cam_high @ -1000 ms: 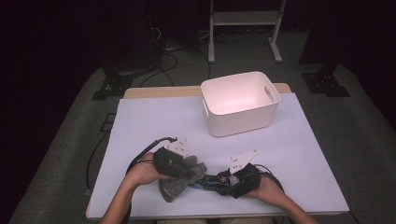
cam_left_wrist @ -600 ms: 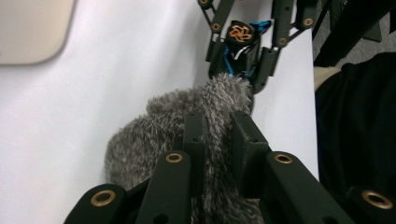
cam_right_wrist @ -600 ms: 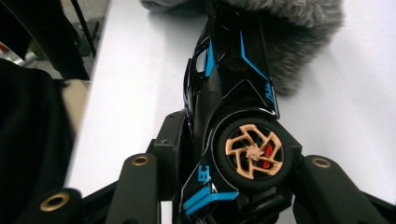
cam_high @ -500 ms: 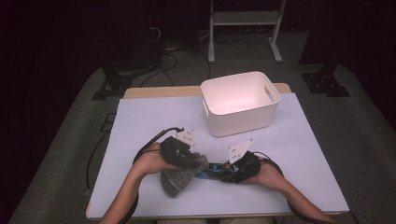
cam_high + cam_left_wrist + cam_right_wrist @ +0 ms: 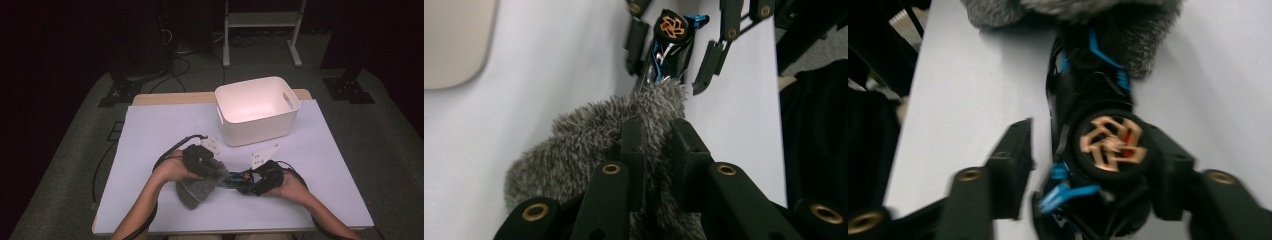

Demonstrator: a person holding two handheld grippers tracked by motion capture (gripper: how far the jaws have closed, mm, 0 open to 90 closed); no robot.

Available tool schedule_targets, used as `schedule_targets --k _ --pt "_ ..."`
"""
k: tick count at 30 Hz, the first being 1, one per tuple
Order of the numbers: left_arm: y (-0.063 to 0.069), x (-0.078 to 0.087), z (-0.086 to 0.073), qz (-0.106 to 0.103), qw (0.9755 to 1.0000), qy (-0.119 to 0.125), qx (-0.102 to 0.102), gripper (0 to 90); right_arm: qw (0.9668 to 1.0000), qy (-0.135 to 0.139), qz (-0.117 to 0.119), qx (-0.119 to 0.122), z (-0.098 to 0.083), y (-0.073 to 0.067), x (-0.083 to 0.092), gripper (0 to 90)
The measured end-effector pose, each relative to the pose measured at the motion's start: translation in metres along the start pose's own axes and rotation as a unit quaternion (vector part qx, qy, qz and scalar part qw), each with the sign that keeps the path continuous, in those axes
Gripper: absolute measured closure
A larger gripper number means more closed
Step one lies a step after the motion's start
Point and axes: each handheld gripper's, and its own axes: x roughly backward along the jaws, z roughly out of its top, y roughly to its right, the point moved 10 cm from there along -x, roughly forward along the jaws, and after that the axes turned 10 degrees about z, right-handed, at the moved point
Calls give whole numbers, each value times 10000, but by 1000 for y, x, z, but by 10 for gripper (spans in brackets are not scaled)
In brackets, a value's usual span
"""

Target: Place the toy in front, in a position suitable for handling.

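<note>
The left gripper (image 5: 656, 137) is clamping the fuzzy grey fabric pouch (image 5: 589, 150) while the right gripper (image 5: 1088, 165), jaws just opening (one pad apart), is straddling the black-and-blue wheeled toy car (image 5: 1098, 145) poking from it.

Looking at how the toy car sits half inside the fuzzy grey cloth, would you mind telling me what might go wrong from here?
1. The right gripper has its jaws standing open around the toy car, having just been opening, so the car may slip or roll on its wheel.
2. The left gripper is shut on the grey cloth by a pinch of fluff; a tug might pull the cloth free.
3. Both work near the table's front edge, so the car could drop off.
</note>
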Motion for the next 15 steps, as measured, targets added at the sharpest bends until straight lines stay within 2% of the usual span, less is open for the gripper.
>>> schedule_targets --k 1,3,5,8,13,15 --pt "2 1 -1 5 10000 15 3 785 10000 -10 -4 -92 0 0 0 365" --pt "7 1 -3 4 10000 44 -35 785 9999 49 -30 -117 2 -2 1 325" --pt "14 2 -5 -54 9999 21 -95 788 9995 123 -31 -275 4 -4 3 265" --pt "25 3 -11 -169 9997 -10 -171 790 9989 223 15 -408 6 -9 5 244" --pt "37 2 -20 -408 9990 126 -96 790 9986 232 -4 -481 1 -18 7 217" --pt "41 1 -23 -427 9989 147 -103 792 9984 229 -51 -516 -2 -21 8 200"
